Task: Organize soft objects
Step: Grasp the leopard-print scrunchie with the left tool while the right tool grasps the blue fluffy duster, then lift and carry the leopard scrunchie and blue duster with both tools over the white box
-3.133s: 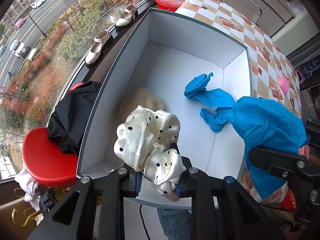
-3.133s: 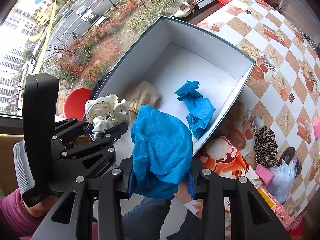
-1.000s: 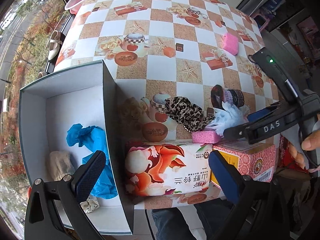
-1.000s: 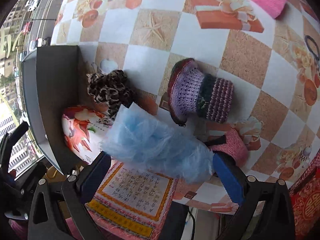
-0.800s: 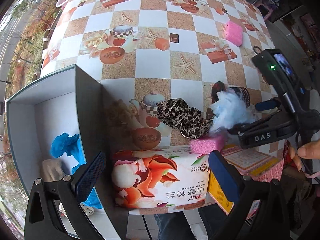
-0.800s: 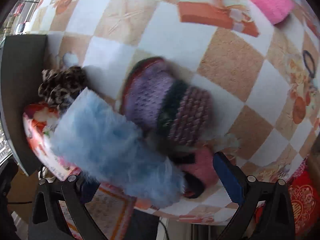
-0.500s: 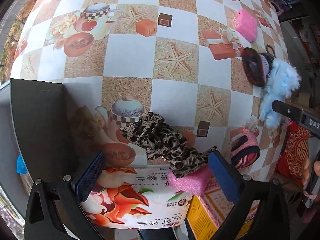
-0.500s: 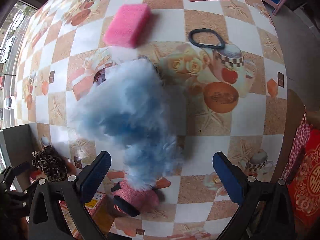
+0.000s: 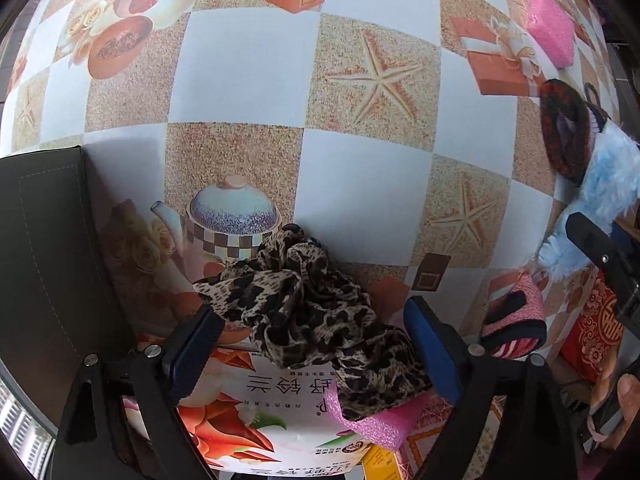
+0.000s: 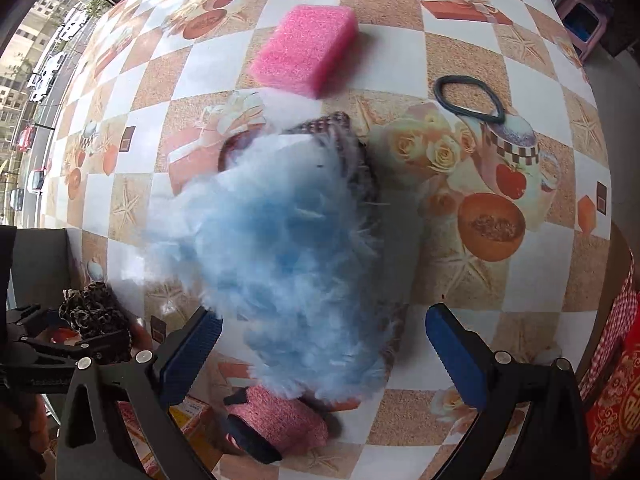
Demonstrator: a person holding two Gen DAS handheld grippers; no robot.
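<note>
A leopard-print cloth (image 9: 316, 312) lies crumpled on the patterned tablecloth, partly over a tissue pack (image 9: 256, 412). My left gripper (image 9: 312, 348) is open with its jaws on either side of the cloth. A fluffy light-blue soft item (image 10: 288, 260) lies over a purple knitted hat (image 10: 352, 148). My right gripper (image 10: 324, 344) is open, its jaws on either side of the fluffy item's near end. The fluffy item (image 9: 600, 200) and the hat (image 9: 564, 128) also show at the right in the left wrist view.
The dark box wall (image 9: 52, 264) stands at the left. A pink sponge (image 10: 308, 48), a black hair tie (image 10: 468, 98) and a pink knitted item (image 10: 276, 420) lie on the table. A second pink sponge (image 9: 380, 424) sits under the leopard cloth.
Both grippers let go of the cloths in the box and moved to the table. The left has closed in on the leopard cloth, the right on the fluffy blue item.
</note>
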